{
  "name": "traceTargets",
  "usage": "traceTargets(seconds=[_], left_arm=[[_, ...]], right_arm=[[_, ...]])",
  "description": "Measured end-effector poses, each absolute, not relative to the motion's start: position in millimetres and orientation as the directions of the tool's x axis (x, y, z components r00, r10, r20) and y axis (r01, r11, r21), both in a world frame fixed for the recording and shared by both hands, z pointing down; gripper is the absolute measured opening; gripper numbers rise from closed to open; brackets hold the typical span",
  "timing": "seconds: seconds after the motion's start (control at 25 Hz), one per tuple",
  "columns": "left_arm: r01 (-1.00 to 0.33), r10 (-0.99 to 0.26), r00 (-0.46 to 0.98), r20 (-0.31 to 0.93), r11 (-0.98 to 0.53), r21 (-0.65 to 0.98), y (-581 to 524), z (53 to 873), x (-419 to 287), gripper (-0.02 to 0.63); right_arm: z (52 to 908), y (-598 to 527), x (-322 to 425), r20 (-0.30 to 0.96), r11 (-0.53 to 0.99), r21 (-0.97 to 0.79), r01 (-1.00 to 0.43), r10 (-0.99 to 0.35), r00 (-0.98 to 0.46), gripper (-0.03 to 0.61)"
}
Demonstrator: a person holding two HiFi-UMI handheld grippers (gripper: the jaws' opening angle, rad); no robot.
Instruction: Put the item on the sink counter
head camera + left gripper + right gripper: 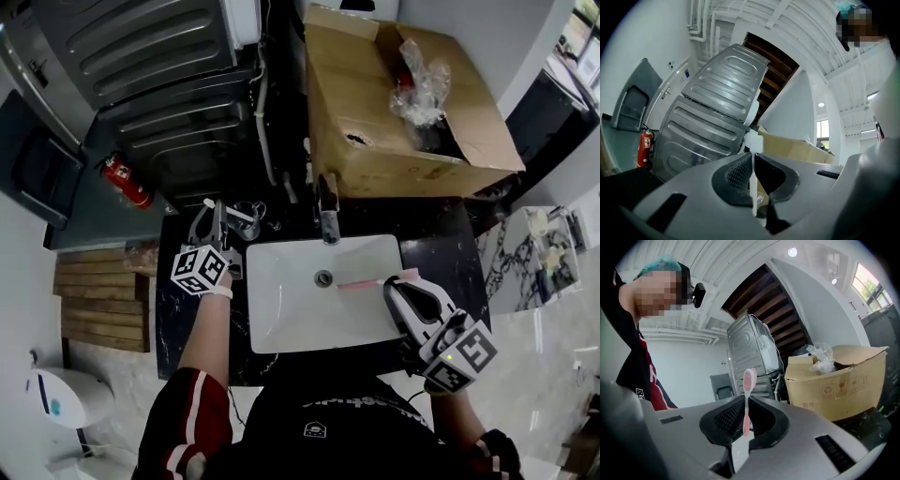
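My left gripper [213, 225] hangs over the black sink counter [192, 314] left of the basin, shut on a white toothbrush [231, 212]. In the left gripper view that white toothbrush [753, 180] stands upright between the closed pads, its head [753, 142] above them. My right gripper [401, 289] is at the basin's right rim, shut on a pink toothbrush [360, 283] that points left over the white sink [281, 323]. The right gripper view shows the pink toothbrush [747, 401] clamped between the pads, bristle head up.
A chrome faucet [327, 208] stands behind the basin. A clear glass cup [249, 223] sits on the counter by the left gripper. A large open cardboard box [375, 122] with plastic wrap is behind the sink. A red fire extinguisher [127, 181] and a grey appliance [150, 56] are at the left.
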State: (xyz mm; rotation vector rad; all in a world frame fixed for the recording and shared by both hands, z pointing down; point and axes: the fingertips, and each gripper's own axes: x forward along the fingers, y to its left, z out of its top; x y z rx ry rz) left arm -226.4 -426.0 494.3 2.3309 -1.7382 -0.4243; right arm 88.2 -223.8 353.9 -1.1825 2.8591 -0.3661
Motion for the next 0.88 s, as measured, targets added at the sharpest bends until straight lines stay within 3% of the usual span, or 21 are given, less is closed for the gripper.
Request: traceTargets(seconds=[0.4, 0.76, 0.88], left_arm=[[-0.881, -0.972, 0.231, -0.051, -0.231, 0.412, -432.9, 536.5, -227.9, 0.026], [-0.909, -0.968, 0.248, 0.023, -0.225, 0.351, -429.8, 543.8, -228.8, 0.029], [-0.91, -0.966, 0.257, 0.039, -0.228, 0.347, -428.9, 544.7, -230.3, 0.102]], right_arm=[[350.6, -223.8, 87.2, 0.05, 0.679, -0.242, -0.693, -0.704, -0.708, 0.055], [360.8, -223.3, 93.9, 0.091, 0.682, -0.225, -0.696, -0.696, -0.712, 0.055], [361.6, -224.6, 93.3, 0.095, 0.688, -0.224, -0.69, -0.689, -0.718, 0.055]])
